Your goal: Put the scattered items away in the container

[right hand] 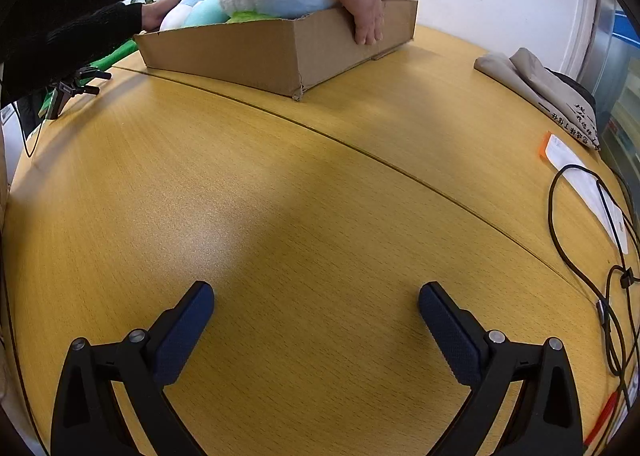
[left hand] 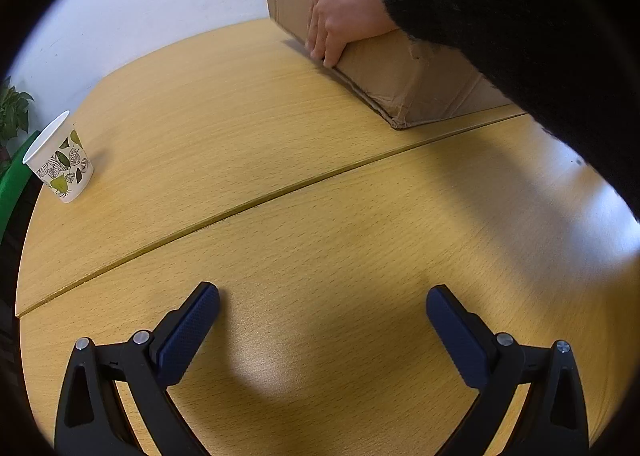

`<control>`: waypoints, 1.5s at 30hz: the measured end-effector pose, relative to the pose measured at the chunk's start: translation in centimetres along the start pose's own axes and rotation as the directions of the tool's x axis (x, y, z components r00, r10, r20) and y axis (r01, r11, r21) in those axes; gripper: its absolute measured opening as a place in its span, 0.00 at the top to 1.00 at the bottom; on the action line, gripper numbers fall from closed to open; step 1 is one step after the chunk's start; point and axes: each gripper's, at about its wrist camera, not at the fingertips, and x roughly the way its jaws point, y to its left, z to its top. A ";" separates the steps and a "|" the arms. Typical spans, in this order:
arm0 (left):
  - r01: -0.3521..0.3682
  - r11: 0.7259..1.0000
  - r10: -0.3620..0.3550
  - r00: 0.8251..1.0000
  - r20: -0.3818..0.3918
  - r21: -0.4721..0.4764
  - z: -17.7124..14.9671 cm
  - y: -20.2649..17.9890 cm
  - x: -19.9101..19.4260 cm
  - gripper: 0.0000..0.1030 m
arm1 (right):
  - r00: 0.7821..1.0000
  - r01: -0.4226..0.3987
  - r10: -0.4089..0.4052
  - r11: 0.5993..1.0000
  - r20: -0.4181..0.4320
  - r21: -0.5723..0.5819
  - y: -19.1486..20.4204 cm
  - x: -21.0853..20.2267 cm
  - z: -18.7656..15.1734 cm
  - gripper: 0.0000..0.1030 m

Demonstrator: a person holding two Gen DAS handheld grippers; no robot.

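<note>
Cardboard box (right hand: 280, 51) at twelve o'clock, overfilled with plush (right hand: 248, 1), may spill; both hand-held grippers (left hand: 322, 310) (right hand: 316, 306) gape, empty.

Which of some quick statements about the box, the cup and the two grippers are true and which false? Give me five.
1. The left gripper is open and holds nothing. True.
2. The paper cup stands inside the cardboard box. False: it stands on the table, apart from the box.
3. Bare hands grip the box. True.
4. The box is empty. False: a pastel plush toy fills it.
5. The right gripper is clamped on a cable. False: it is open, and the black cable lies off to the side.
</note>
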 end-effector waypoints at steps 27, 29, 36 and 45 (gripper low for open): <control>-0.001 1.000 0.001 1.000 -0.001 -0.003 -0.2 0.5 -0.3 0.00 | 1.000 0.005 -0.005 1.000 -0.001 0.002 0.1 0.2 0.1 0.00; -0.002 1.000 0.002 1.000 -0.001 -0.003 -0.2 0.7 -0.4 0.00 | 1.000 0.005 -0.005 1.000 -0.001 0.002 0.1 0.3 0.1 0.00; -0.003 1.000 0.003 1.000 -0.001 -0.003 -0.2 0.6 -0.4 0.00 | 1.000 0.006 -0.006 1.000 -0.001 0.002 0.1 0.3 0.1 0.00; -0.005 1.000 0.005 1.000 0.000 -0.005 -0.2 0.6 -0.5 0.00 | 1.000 0.007 -0.007 1.000 -0.001 0.003 0.1 0.3 0.1 0.00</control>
